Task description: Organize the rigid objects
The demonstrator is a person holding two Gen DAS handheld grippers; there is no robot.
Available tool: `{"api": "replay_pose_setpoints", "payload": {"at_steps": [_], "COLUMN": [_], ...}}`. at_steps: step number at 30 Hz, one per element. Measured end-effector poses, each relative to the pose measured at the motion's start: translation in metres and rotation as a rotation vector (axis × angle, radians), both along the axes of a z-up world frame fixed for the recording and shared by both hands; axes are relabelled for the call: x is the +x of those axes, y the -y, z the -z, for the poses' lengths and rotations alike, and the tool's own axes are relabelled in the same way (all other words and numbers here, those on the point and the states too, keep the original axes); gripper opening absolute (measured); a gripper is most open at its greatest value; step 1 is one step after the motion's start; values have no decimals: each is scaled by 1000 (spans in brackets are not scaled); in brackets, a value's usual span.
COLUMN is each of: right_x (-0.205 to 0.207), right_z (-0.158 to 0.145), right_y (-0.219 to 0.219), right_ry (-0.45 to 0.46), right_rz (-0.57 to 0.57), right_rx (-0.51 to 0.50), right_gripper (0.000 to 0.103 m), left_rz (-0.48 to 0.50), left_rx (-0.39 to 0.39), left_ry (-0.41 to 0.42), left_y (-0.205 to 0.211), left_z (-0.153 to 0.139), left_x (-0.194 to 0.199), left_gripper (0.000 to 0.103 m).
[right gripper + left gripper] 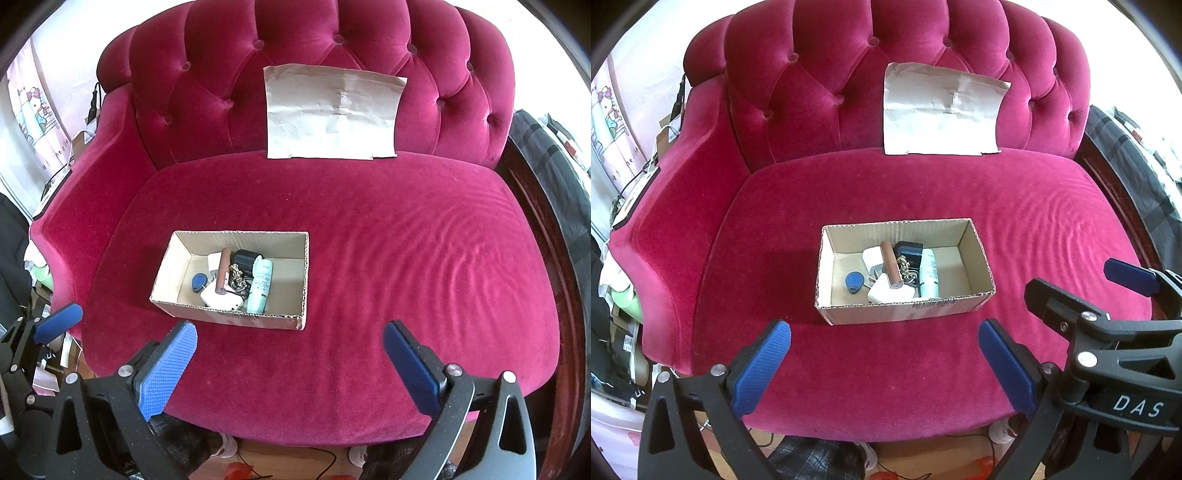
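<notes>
An open cardboard box [979, 254] [166, 277] sits on the seat of a crimson velvet sofa [1034, 221] [406, 240]. Inside lie a blue key fob [854, 282] [198, 282], white chargers [886, 293] [221, 299], a brown cylinder [890, 267] [222, 271], a black block [909, 250] [244, 258], a gold chain [905, 267] [236, 277] and a pale green tube [929, 273] [259, 282]. My left gripper [884, 332] is open and empty, near the sofa's front edge. My right gripper [290, 336] is open and empty, right of the box.
A creased paper sheet [942, 110] [332, 114] leans on the tufted backrest. The right gripper's body [1108, 332] shows at the right of the left wrist view. Clutter lies on the floor to the left and below the seat edge. A dark plaid fabric [554, 155] lies right.
</notes>
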State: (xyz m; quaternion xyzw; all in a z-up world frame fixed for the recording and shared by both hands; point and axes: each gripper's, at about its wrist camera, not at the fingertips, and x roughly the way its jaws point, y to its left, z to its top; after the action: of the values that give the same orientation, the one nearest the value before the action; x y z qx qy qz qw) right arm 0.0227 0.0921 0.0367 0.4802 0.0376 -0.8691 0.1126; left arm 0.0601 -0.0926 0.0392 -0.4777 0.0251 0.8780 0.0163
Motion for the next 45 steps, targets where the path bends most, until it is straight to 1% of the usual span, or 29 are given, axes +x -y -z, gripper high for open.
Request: {"api": "replay_pose_setpoints", "payload": {"at_steps": [22, 45], "right_x": [2, 3], "right_z": [-5, -6], "right_y": [5, -1], "right_ry": [-21, -24], "right_rz": [11, 12], "right_rx": [5, 3], "right_gripper": [103, 103], "left_rz": [-2, 2], "left_rx": [6, 6], "left_ry": [-6, -2], "left_y": [-2, -10], "left_z": [-3, -2], "left_x": [2, -2], "left_gripper": [103, 103]}}
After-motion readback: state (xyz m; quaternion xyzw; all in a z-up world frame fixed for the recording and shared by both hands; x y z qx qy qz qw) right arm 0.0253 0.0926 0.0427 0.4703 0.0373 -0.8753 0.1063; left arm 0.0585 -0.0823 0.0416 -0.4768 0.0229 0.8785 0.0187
